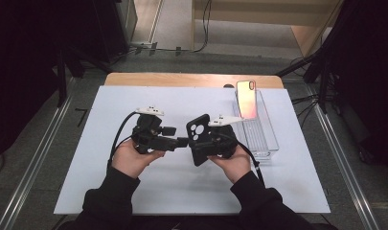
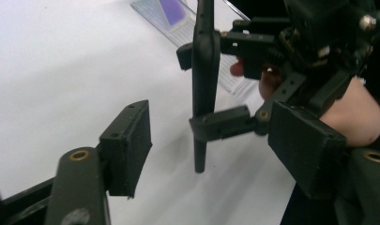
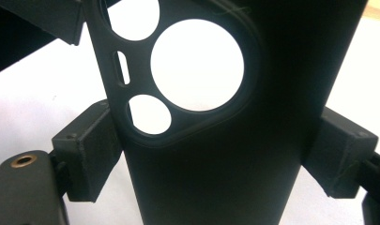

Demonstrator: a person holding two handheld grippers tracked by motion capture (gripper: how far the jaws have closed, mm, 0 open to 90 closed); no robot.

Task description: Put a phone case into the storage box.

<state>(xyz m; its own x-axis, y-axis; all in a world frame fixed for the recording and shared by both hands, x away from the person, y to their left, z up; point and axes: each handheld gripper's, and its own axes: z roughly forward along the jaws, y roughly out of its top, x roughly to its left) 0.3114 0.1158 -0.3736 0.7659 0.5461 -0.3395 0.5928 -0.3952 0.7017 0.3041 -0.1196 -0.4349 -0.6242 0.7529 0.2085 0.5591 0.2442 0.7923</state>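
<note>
Black phone case point(image 1: 199, 139), matte, with a rounded camera cutout of three round holes and a small slot near its top end. Held upright above the white table, clear of the surface, tilted slightly, clamped across its width. Seen edge-on point(image 2: 204, 79) as a thin dark slab; empty, light showing through the holes point(image 3: 197, 65).

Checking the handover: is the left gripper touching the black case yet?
Apart. In the left gripper view its pads stand open with white table between them and the case, which the right gripper clamps by both edges.
</note>
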